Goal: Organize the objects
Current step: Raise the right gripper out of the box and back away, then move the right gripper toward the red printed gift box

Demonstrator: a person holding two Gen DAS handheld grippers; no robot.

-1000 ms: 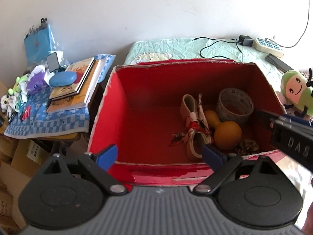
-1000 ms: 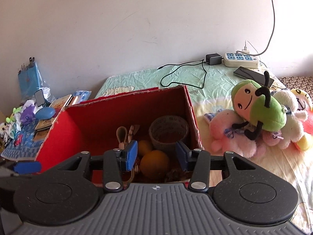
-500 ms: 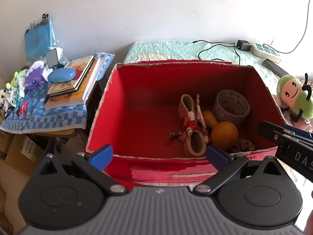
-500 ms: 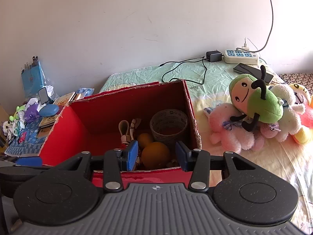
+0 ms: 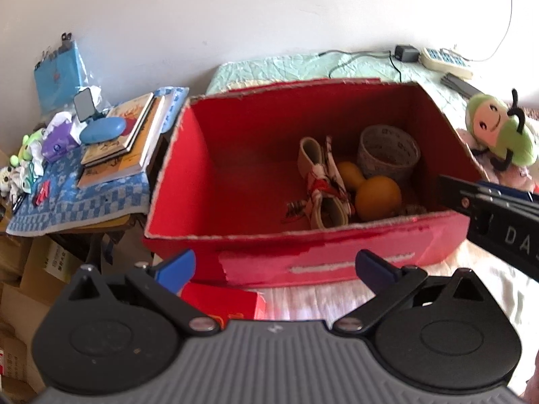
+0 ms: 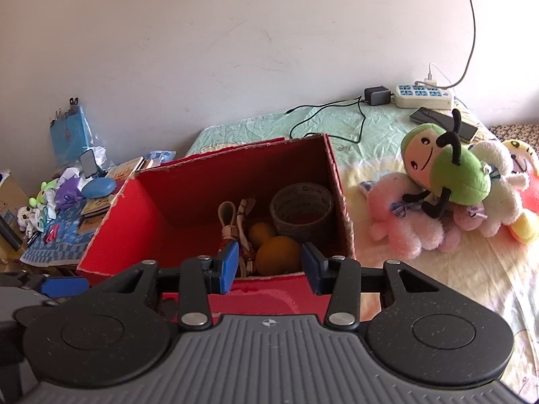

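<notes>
A red cardboard box [image 5: 235, 178] [image 6: 141, 222] sits on the bed. Inside lie an orange gourd [image 5: 377, 195] [image 6: 278, 250], a woven grey cup [image 5: 389, 149] [image 6: 303, 210] and a cloth strap bundle [image 5: 323, 185] [image 6: 235, 225]. My left gripper [image 5: 274, 267] hangs open in front of the box's near wall, empty. My right gripper [image 6: 268, 267] is open and empty above the box's near right corner; its body [image 5: 498, 225] shows at the right of the left wrist view. A small red carton [image 5: 222, 301] lies below the left fingers.
A pile of plush toys, topped by a green one [image 6: 451, 171] [image 5: 498, 131], lies right of the box. A side table [image 5: 77, 198] at left holds books, a blue case [image 5: 102, 129] and small toys. A power strip [image 6: 424, 96], cables and a phone [image 6: 444, 121] lie at the bed's far end.
Both grippers have drawn back and up from the box, so more of its front wall shows. Both stay open and empty. The small red carton has come into the left wrist view.
</notes>
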